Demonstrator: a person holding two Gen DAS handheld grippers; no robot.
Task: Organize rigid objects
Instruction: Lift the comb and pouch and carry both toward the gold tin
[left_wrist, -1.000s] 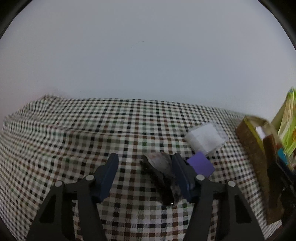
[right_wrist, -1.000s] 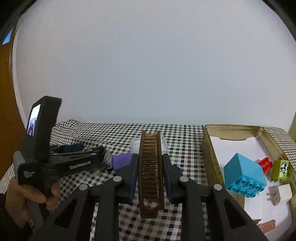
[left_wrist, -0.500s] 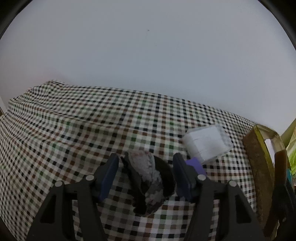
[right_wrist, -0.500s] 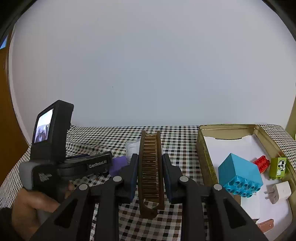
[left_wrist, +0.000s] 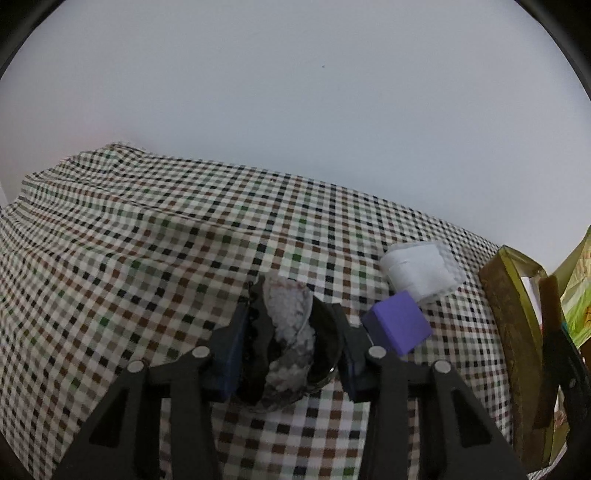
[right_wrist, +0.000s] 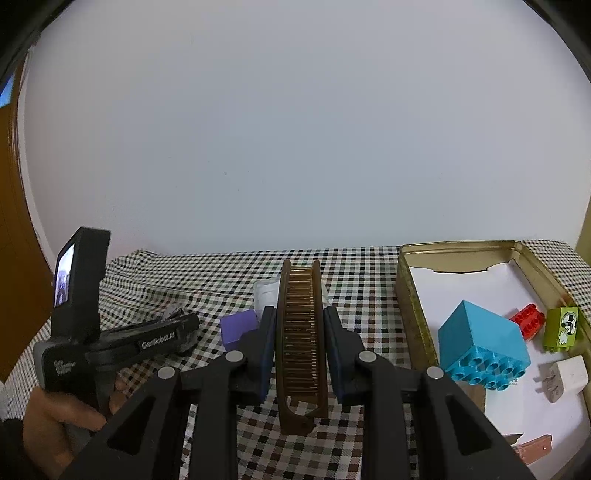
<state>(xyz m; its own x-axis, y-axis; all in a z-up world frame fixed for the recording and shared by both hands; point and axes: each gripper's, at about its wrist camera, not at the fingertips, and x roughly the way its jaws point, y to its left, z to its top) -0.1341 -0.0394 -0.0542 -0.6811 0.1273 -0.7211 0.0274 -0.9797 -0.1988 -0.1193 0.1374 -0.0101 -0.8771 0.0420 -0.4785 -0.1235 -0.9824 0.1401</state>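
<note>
My left gripper (left_wrist: 290, 343) is shut on a dark rock with a pale crystal face (left_wrist: 290, 332), held just above the checkered tablecloth (left_wrist: 147, 266). My right gripper (right_wrist: 300, 332) is shut on a brown comb (right_wrist: 301, 343), held upright above the cloth, left of the gold tin (right_wrist: 410, 317). A purple cube (left_wrist: 400, 326) and a white packet (left_wrist: 421, 271) lie right of the rock. The left gripper also shows in the right wrist view (right_wrist: 184, 330).
The gold tin holds a large cyan brick (right_wrist: 480, 343), a red brick (right_wrist: 528, 319), a green block (right_wrist: 561, 328), a white plug (right_wrist: 567, 376) and a pink piece (right_wrist: 532, 446). Its edge shows in the left wrist view (left_wrist: 513, 325). A white wall stands behind.
My left gripper closed around the rock and now grips it. The right gripper keeps holding the comb, shifted slightly.
</note>
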